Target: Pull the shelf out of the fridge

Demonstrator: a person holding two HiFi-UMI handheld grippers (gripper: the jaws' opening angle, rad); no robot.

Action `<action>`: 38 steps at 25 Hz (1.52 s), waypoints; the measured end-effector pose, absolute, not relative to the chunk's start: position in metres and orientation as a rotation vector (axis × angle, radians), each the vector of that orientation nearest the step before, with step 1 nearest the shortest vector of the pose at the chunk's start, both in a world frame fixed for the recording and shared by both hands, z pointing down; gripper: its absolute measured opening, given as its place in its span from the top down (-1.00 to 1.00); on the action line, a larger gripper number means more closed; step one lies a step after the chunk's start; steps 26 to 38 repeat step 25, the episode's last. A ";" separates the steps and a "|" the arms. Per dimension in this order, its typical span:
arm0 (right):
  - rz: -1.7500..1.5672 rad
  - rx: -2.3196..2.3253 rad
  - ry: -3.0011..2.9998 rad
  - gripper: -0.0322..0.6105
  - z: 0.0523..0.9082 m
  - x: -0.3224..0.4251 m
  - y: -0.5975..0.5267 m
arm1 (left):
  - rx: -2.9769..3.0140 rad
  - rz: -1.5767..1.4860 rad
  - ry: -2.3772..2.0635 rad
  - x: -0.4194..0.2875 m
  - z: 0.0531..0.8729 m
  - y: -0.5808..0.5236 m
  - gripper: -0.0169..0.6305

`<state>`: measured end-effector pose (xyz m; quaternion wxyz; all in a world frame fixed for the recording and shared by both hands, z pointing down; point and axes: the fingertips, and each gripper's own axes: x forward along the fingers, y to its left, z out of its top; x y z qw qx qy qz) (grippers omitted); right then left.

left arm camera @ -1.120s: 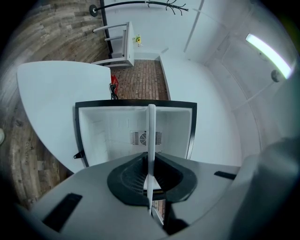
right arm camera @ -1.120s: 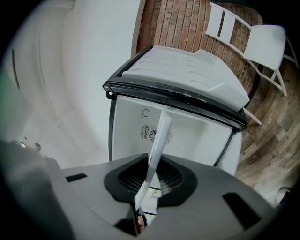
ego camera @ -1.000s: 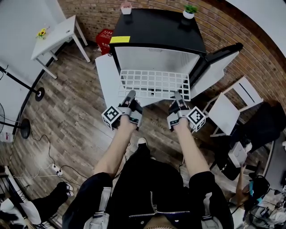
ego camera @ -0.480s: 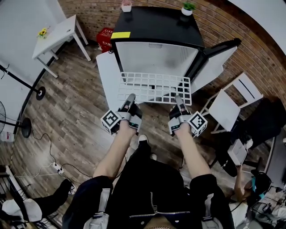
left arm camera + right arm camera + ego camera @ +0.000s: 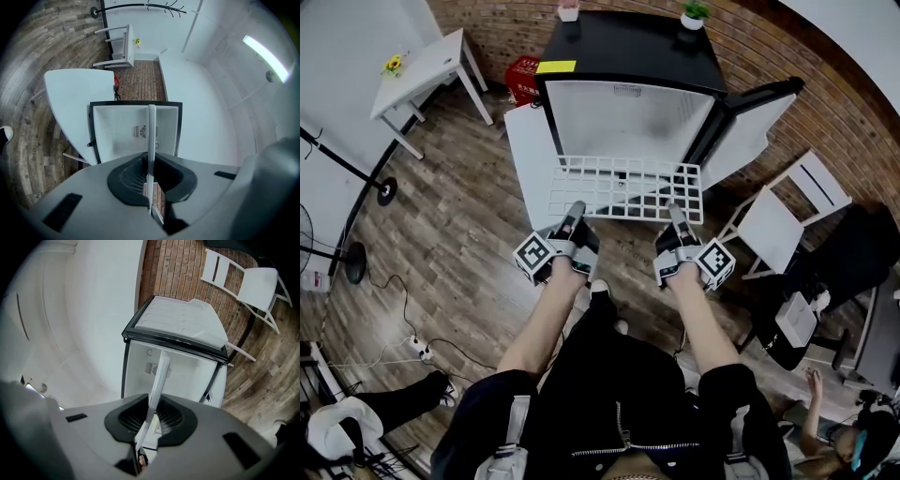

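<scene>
The small fridge [image 5: 628, 56] has a black top and stands open, its door [image 5: 748, 127] swung to the right. The white wire shelf [image 5: 623, 186] lies level in front of the white cavity, mostly outside it. My left gripper [image 5: 578, 206] is shut on the shelf's front edge near the left end. My right gripper [image 5: 674, 210] is shut on the same edge near the right end, and its jaws have just closed a little tighter. In the left gripper view the shelf [image 5: 151, 136] shows edge-on as a thin bar between the jaws. The right gripper view shows the shelf [image 5: 158, 378] the same way.
A white board [image 5: 525, 159] stands against the fridge's left side. A white folding chair [image 5: 778, 225] is on the right, and a white table [image 5: 422, 70] and a red crate [image 5: 523, 77] are at the back left. Two small potted plants [image 5: 694, 17] sit on the fridge.
Both grippers have drawn back toward me with the shelf, which has slid further out of the fridge. More of the empty cavity shows behind it.
</scene>
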<state>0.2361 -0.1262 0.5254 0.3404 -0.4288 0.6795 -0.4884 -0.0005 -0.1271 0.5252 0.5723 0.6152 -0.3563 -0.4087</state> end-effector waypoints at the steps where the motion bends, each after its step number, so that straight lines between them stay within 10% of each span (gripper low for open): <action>1: -1.273 -1.113 1.769 0.75 0.526 0.236 -0.125 | 1.443 -0.960 -0.837 -0.001 0.525 -0.126 0.83; 38: -1.293 -1.106 1.786 0.74 0.533 0.240 -0.118 | 1.402 -0.963 -0.835 0.003 0.534 -0.114 0.83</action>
